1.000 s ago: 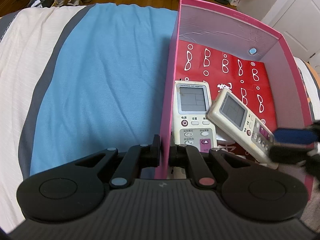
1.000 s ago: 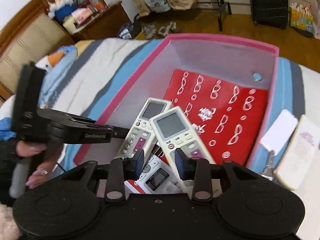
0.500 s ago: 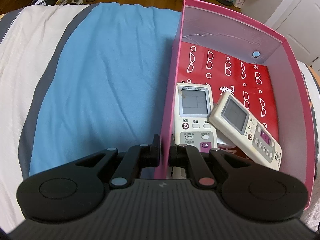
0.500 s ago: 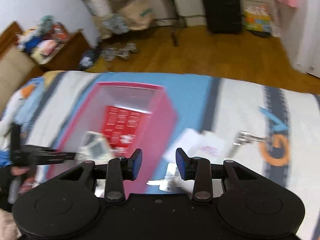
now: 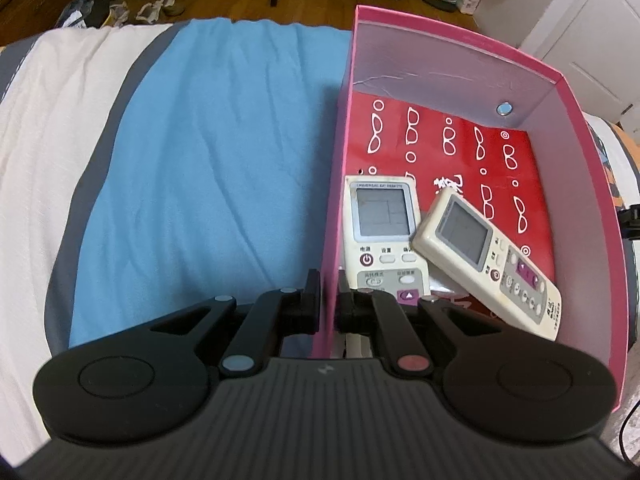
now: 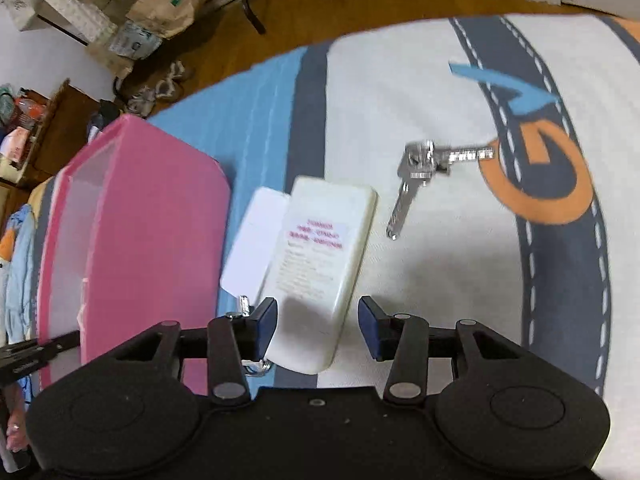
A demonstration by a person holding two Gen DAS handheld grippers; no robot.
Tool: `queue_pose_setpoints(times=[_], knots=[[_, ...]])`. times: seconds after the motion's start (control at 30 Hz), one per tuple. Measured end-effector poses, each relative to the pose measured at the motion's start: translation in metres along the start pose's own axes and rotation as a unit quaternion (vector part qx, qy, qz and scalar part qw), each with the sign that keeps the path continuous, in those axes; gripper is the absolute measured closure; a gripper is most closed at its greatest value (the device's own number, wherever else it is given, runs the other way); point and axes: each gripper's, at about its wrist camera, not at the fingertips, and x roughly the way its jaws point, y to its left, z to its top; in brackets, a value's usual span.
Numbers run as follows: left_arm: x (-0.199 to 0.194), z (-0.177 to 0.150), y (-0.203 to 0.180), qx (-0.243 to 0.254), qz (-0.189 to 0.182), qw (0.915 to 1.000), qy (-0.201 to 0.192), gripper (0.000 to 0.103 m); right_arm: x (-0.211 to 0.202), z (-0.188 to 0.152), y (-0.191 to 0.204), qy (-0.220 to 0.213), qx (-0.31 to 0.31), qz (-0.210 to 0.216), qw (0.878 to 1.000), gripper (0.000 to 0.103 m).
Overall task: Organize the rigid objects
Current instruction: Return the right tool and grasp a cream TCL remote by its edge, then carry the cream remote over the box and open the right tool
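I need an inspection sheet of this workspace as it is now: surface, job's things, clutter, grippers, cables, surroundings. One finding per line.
Surface: bed cover, blue and white stripes, road print on the right side.
Job's things: pink box holds two remotes; white remote, face down, and keys lie outside.
Clutter: white card beside the box.
Grippers: left gripper shut on the box wall; right gripper open over the white remote, jaws have just been opening.
Cables: thin black one by the box.
Surroundings: wooden floor, bags, shoes.
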Motion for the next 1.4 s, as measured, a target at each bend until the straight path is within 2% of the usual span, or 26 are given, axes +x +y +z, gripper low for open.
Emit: queue_pose_setpoints(times=[0.1, 0.23, 0.33, 0.47, 0.5, 0.57, 0.67, 0.9, 1.0, 1.23, 1.4], knots=[[0.003, -0.001, 0.0, 0.004, -0.001, 1.0, 0.005, 0.098, 0.013, 0.0, 0.0, 0.001, 0.016, 0.007, 1.0, 0.044], [0.004, 0.0, 0.007, -0.006, -0.014, 0.9999, 0.006, 0.097, 0.02, 0.006, 0.002, -0.017, 0.028, 0.009, 0.999, 0.034], [0.005, 0.001, 0.01, -0.011, -0.021, 0.9997, 0.009, 0.097, 0.024, 0.011, 0.0, -0.027, 0.028, 0.021, 0.999, 0.033], [0.006, 0.0, 0.01, -0.009, -0.02, 0.9997, 0.007, 0.097, 0.022, 0.014, 0.003, -0.047, -0.003, -0.002, 0.999, 0.057], [0.006, 0.0, 0.011, -0.011, -0.021, 0.9997, 0.008, 0.097, 0.019, 0.013, 0.003, -0.053, -0.006, -0.003, 0.999, 0.061], [0.006, 0.0, 0.012, -0.012, -0.021, 0.9997, 0.008, 0.097, 0.011, 0.014, 0.0, -0.06, -0.002, 0.002, 0.998, 0.073], [0.006, 0.0, 0.009, -0.01, -0.017, 0.9998, 0.007, 0.097, -0.002, 0.011, -0.004, -0.067, 0.003, 0.027, 0.997, 0.08], [0.004, 0.0, 0.009, -0.012, -0.017, 0.9998, 0.006, 0.097, -0.009, 0.003, 0.004, -0.055, -0.008, 0.058, 0.997, 0.081], [0.004, 0.0, 0.009, -0.011, -0.016, 0.9998, 0.006, 0.097, -0.01, 0.001, 0.01, -0.053, -0.018, 0.069, 0.996, 0.078], [0.004, 0.0, 0.009, -0.011, -0.016, 0.9998, 0.005, 0.097, 0.004, 0.003, 0.022, -0.041, -0.044, 0.06, 0.996, 0.074], [0.004, 0.001, 0.009, -0.011, -0.016, 0.9998, 0.005, 0.097, 0.022, 0.004, 0.032, -0.056, -0.075, 0.005, 0.996, 0.077]])
